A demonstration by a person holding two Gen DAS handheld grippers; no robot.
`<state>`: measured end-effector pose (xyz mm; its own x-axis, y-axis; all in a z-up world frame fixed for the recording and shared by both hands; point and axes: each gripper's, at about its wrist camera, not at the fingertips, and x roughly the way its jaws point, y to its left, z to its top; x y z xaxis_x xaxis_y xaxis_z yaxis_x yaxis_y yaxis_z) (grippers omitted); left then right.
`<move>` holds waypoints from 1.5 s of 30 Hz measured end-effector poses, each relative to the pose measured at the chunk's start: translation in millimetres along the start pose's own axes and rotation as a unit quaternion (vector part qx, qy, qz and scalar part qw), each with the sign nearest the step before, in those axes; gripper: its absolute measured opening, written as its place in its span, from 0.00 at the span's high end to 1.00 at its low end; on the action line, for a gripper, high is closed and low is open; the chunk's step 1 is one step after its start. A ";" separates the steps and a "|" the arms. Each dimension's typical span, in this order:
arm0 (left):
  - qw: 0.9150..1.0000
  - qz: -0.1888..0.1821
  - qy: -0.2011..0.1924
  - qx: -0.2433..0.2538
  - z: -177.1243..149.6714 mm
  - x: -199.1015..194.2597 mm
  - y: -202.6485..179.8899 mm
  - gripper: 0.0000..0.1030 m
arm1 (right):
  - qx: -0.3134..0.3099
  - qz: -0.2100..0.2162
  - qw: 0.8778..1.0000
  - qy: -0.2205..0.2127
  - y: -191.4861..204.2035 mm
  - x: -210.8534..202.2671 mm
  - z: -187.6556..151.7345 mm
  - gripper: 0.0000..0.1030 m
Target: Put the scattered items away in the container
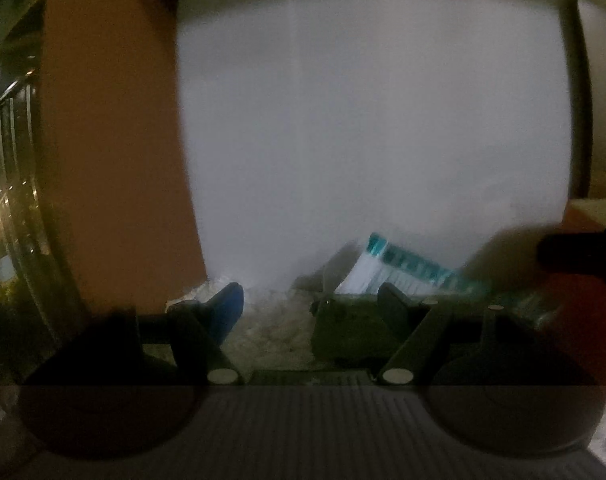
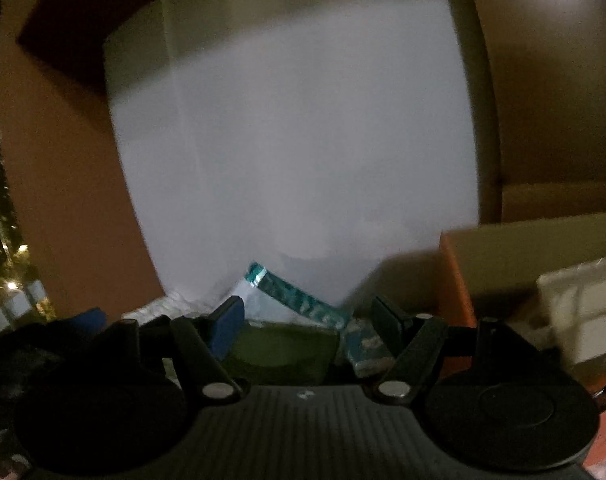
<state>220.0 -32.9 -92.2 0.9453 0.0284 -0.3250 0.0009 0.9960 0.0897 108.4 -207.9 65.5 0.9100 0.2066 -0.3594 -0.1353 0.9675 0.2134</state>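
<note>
**Op A:** I'm looking at the left tongs [image 1: 311,300] first. Jaws are standing wide, nothing btwn them. Blue pad [image 1: 227,312] on one finger, dark finger opposite.

**Op B:** Same w/ my right tongs [image 2: 307,316]: spread wide, not pinching anything. They're hanging just over a green box [image 2: 283,350], which I'm taking for the container.

**Op A:** I'm seeing that box too [image 1: 343,332]. A teal-and-white packet [image 1: 399,268] is leaning tilted at its far edge. Whether it's in or just propped behind, I'm not able to tell; everything's blurring.

**Op B:** Packet [image 2: 291,300] is showing on my side as well, plus a second teal piece [image 2: 367,348] just beside the box. Can't say if that's inside either.

**Op A:** So progress-wise I'm guessing we're mid-job: some stuff near or in the box, neither tool carrying.

**Op B:** Agreed. Something pale and crumpled [image 1: 271,320] is lying left of the box, prob still to do.

**Op A:** Around us: a dim room, a big pale panel [image 1: 363,140] filling the view, orange wall [image 1: 111,140] on the left, railing [image 1: 7,140] beyond.

**Op B:** I'm getting a brown chair back [image 2: 551,80] on the right.
</note>
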 end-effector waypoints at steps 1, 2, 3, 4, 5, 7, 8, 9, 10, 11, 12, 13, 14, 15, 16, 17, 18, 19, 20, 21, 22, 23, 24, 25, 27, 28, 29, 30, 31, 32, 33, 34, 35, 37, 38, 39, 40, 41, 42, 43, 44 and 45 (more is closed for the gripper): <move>1.000 -0.003 0.001 0.003 -3.3 5.0 -0.4 0.30 | 0.002 -0.007 1.000 0.002 1.8 5.7 -4.4 0.40; 1.000 -0.008 0.003 0.005 -6.1 9.0 -0.7 0.31 | 0.003 -0.014 1.000 0.006 3.6 10.0 -8.9 0.54; 1.000 -0.014 0.005 0.005 -7.8 12.7 -1.2 0.32 | 0.003 -0.019 1.000 0.011 4.4 12.5 -16.0 0.60; 1.000 -0.019 0.006 0.005 -8.6 17.0 -1.7 0.32 | 0.004 -0.023 1.000 0.016 5.7 16.1 -20.9 0.63; 1.000 -0.022 0.007 0.006 -10.0 20.0 -2.0 0.32 | 0.005 -0.025 0.999 0.022 6.6 19.4 -25.3 0.63; 1.000 -0.029 0.008 0.005 -11.2 25.8 -2.9 0.32 | 0.009 -0.024 0.999 0.029 11.3 24.2 -33.3 0.63; 0.999 -0.032 0.009 0.002 -11.5 27.1 -0.9 0.32 | 0.010 -0.022 0.999 0.033 12.3 29.2 -36.0 0.63; 0.999 -0.035 0.011 -0.002 -13.3 24.4 4.3 0.32 | 0.011 -0.020 0.999 0.036 12.8 31.9 -38.2 0.63; 0.999 -0.037 0.013 -0.005 -15.0 23.1 7.9 0.32 | 0.010 -0.022 0.999 0.036 13.3 33.7 -40.1 0.63; 0.999 -0.038 0.014 -0.007 -15.7 24.5 8.8 0.32 | 0.009 -0.025 0.999 0.037 13.5 36.2 -41.2 0.63; 0.999 -0.037 0.016 -0.009 -15.9 26.5 8.8 0.32 | 0.010 -0.026 0.999 0.037 12.6 38.8 -41.1 0.63; 0.999 -0.036 0.019 -0.011 -16.6 27.4 9.1 0.32 | 0.014 -0.026 0.999 0.038 10.9 41.5 -41.4 0.63; 0.999 -0.036 0.022 -0.012 -16.9 27.7 9.8 0.32 | 0.016 -0.027 0.999 0.039 9.5 43.4 -41.5 0.63; 0.999 -0.035 0.024 -0.013 -16.5 28.9 9.8 0.33 | 0.019 -0.029 0.999 0.041 7.5 46.6 -41.8 0.63; 0.999 -0.034 0.026 -0.014 -16.5 30.6 9.6 0.33 | 0.022 -0.030 0.998 0.042 5.4 49.3 -42.9 0.63; 0.999 -0.033 0.029 -0.015 -16.8 32.6 9.4 0.34 | 0.027 -0.031 0.998 0.042 4.3 54.3 -44.3 0.63; 0.999 -0.032 0.033 -0.016 -16.9 34.1 9.2 0.35 | 0.030 -0.033 0.998 0.042 3.0 55.4 -45.7 0.62; 0.999 -0.033 0.035 -0.018 -17.0 35.1 8.9 0.35 | 0.030 -0.033 0.998 0.044 3.0 56.3 -46.6 0.61; 0.999 -0.032 0.036 -0.019 -17.0 35.9 8.4 0.34 | 0.030 -0.033 0.998 0.046 2.8 58.8 -47.3 0.61; 0.999 -0.031 0.037 -0.020 -17.4 37.0 8.0 0.34 | 0.030 -0.034 0.998 0.046 3.0 62.2 -47.9 0.61; 0.999 -0.033 0.037 -0.019 -17.5 38.2 9.3 0.34 | 0.030 -0.035 0.998 0.046 3.0 63.1 -47.7 0.61; 0.998 -0.038 0.037 -0.020 -17.5 39.4 10.8 0.34 | 0.029 -0.035 0.998 0.048 2.6 63.2 -47.6 0.62; 0.998 -0.039 0.038 -0.023 -18.0 40.0 11.4 0.35 | 0.027 -0.036 0.998 0.048 2.8 64.0 -47.8 0.62; 0.998 -0.041 0.040 -0.027 -18.8 41.1 12.2 0.35 | 0.024 -0.039 0.998 0.047 3.2 64.2 -48.2 0.62; 0.997 -0.057 0.043 -0.032 -19.5 41.7 13.7 0.55 | 0.021 -0.041 0.998 0.046 3.9 64.2 -49.0 0.62; 0.996 -0.064 0.044 -0.035 -19.3 40.4 13.6 0.62 | 0.018 -0.042 0.998 0.045 4.7 64.2 -49.0 0.62; 0.997 -0.056 0.043 -0.034 -19.1 38.5 12.8 0.78 | 0.014 -0.042 0.998 0.045 5.4 64.2 -48.8 0.67; 0.998 -0.043 0.043 -0.034 -19.2 38.5 12.7 0.87 | 0.013 -0.038 0.998 0.047 5.9 64.3 -48.4 0.72; 0.997 -0.039 0.048 -0.040 -19.1 40.4 15.4 0.89 | 0.010 -0.040 0.998 0.048 6.5 64.0 -47.6 0.74; 0.997 -0.039 0.053 -0.050 -18.5 41.6 19.4 0.94 | 0.006 -0.043 0.998 0.047 6.4 63.4 -47.0 0.76; 0.996 -0.040 0.057 -0.057 -17.4 41.8 22.3 0.94 | 0.009 -0.042 0.998 0.047 4.5 63.2 -46.5 0.78; 0.995 -0.042 0.060 -0.061 -16.4 41.1 23.8 0.94 | 0.013 -0.041 0.998 0.048 2.2 62.7 -45.8 0.84; 0.995 -0.041 0.060 -0.061 -16.3 39.9 23.8 0.94 | 0.016 -0.040 0.998 0.046 0.2 61.9 -45.1 0.88; 0.996 -0.037 0.056 -0.056 -17.1 38.1 21.7 0.94 | 0.019 -0.037 0.998 0.044 -2.3 61.1 -44.0 0.89; 0.996 -0.036 0.055 -0.055 -17.1 37.2 21.5 0.94 | 0.019 -0.036 0.998 0.043 -2.6 60.5 -43.9 0.90; 0.996 -0.036 0.054 -0.055 -16.8 36.4 21.8 0.94 | 0.019 -0.035 0.998 0.041 -2.6 59.6 -43.4 0.90; 0.996 -0.037 0.054 -0.055 -16.4 36.0 22.3 0.94 | 0.019 -0.035 0.998 0.038 -2.7 58.5 -43.0 0.91; 0.996 -0.036 0.053 -0.055 -16.0 35.7 22.9 0.94 | 0.019 -0.035 0.999 0.036 -2.8 57.5 -42.4 0.92; 0.996 -0.036 0.052 -0.055 -15.7 35.8 23.0 0.95 | 0.020 -0.035 0.999 0.032 -3.0 56.2 -41.7 0.94; 0.997 -0.035 0.051 -0.055 -15.4 35.6 22.7 0.95 | 0.019 -0.034 0.999 0.028 -2.8 54.7 -40.7 0.94; 0.997 -0.033 0.047 -0.053 -15.0 34.2 22.2 0.95 | 0.019 -0.033 0.999 0.026 -2.3 53.4 -39.8 0.94; 0.997 -0.031 0.042 -0.051 -14.4 32.7 21.5 0.95 | 0.017 -0.033 0.999 0.023 -1.2 52.1 -38.9 0.94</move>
<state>246.2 -9.4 -114.5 0.9140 -0.0309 -0.4046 0.0213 0.9994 -0.0284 140.7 -192.7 11.2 0.8971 0.1493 -0.4158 -0.0610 0.9740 0.2180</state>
